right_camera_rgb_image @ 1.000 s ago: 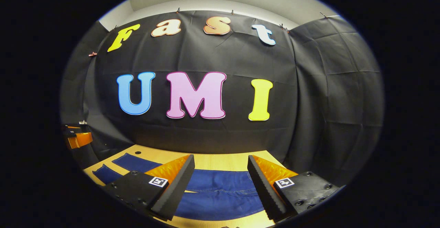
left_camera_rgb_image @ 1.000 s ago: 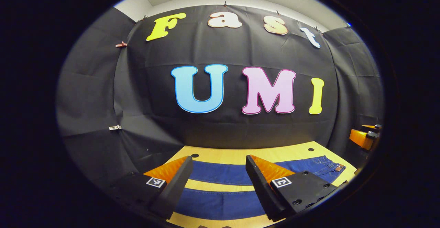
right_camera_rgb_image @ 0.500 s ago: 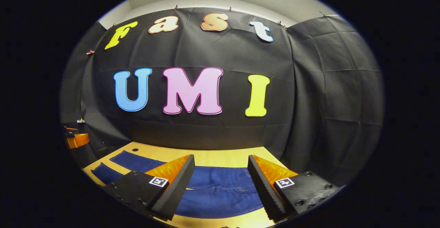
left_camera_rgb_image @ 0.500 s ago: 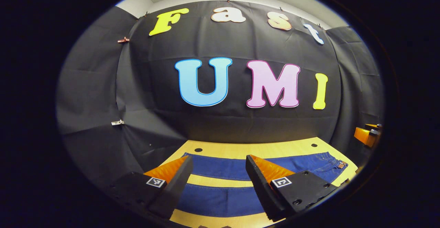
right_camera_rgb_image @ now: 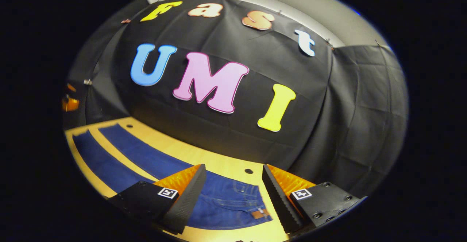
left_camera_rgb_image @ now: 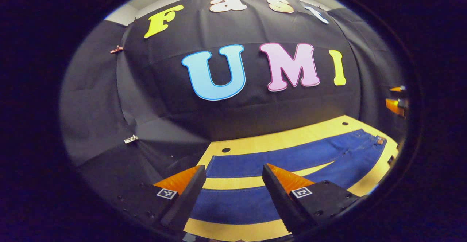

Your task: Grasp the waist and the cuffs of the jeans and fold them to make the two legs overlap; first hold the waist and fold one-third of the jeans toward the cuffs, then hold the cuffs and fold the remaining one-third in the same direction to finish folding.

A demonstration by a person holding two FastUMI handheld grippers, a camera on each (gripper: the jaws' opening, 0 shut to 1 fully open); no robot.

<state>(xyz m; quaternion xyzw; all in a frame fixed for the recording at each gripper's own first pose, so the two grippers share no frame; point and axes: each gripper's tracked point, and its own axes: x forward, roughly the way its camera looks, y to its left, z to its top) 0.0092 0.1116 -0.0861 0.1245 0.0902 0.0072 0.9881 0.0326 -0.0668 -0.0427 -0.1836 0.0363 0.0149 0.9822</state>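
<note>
Both grippers have tipped downward since a moment ago, bringing more of the wooden table (left_camera_rgb_image: 255, 143) into sight. The left gripper (left_camera_rgb_image: 233, 194) hovers with fingers spread above the cuff end of the jeans (left_camera_rgb_image: 284, 158), which lie flat with legs apart. The right gripper (right_camera_rgb_image: 233, 194) hangs equally wide over the waist (right_camera_rgb_image: 233, 202), touching nothing.

At the bottom of the frame the left gripper (left_camera_rgb_image: 232, 194) hangs with its fingers spread wide over the cuff end of the jeans (left_camera_rgb_image: 277, 162). They lie flat on the wooden table (left_camera_rgb_image: 255, 145), legs apart, waist toward the right edge, where the right gripper (left_camera_rgb_image: 397, 101) peeks in.
</note>
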